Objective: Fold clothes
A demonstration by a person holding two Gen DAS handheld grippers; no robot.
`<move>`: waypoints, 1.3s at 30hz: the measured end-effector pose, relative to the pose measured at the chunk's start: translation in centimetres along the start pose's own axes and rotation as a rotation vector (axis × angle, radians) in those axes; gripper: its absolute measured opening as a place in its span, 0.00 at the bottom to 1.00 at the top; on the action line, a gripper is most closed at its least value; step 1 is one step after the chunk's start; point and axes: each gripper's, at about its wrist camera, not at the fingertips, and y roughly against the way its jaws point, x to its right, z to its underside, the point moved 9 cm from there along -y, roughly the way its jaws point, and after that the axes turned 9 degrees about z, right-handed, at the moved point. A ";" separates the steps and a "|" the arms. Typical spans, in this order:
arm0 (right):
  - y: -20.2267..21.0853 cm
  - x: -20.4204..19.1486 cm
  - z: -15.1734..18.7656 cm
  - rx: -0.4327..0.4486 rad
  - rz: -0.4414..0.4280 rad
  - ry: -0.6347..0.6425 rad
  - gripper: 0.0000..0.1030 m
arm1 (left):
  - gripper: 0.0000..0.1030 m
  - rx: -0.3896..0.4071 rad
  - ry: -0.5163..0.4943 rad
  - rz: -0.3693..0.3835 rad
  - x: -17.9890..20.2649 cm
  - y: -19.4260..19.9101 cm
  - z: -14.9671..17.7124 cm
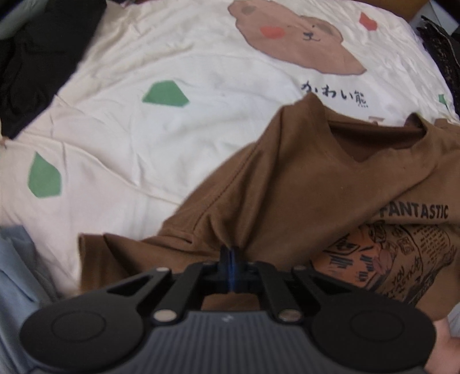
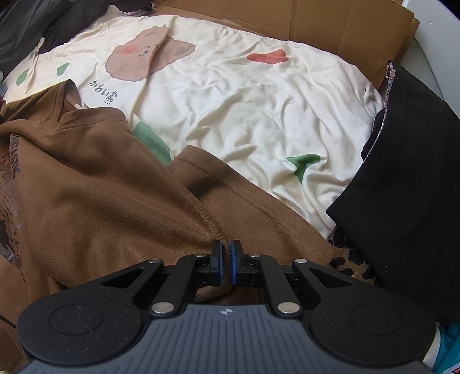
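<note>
Pinched in my right gripper [image 2: 227,251], a hemmed edge of the brown T-shirt [image 2: 115,195] bunches between the jaws. My left gripper [image 1: 231,253], jaws pressed together, clamps another fold. Beyond both jaws the shirt lies crumpled on a cream bear-print sheet [image 2: 244,109], collar pointing away; behind the sheet stands a cardboard wall [image 2: 330,26].

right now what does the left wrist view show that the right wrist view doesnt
Only the left wrist view shows the left gripper pinching the brown t-shirt, and light blue fabric. Only the right wrist view shows the right gripper pinching a shirt hem, cardboard and a black cloth. Both show the shirt on the bear-print sheet.
</note>
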 end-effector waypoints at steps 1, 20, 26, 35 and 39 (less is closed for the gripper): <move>0.0 0.0 0.0 0.000 0.000 0.001 0.03 | 0.00 0.004 0.005 0.000 0.1 -0.4 0.1; -0.3 -0.2 0.2 -0.001 0.001 -0.002 0.03 | 0.06 0.030 -0.063 0.008 0.1 1.6 0.1; -0.6 0.0 0.2 0.003 -0.003 -0.006 0.03 | 0.10 0.067 -0.144 -0.037 -0.6 3.0 -2.2; -0.7 -0.2 0.5 0.004 -0.004 0.005 0.03 | 0.28 0.046 -0.177 -0.059 -2.0 1.3 -3.5; -0.7 -0.3 0.5 0.003 -0.003 0.020 0.03 | 0.28 0.039 -0.186 -0.038 -2.1 0.7 -3.5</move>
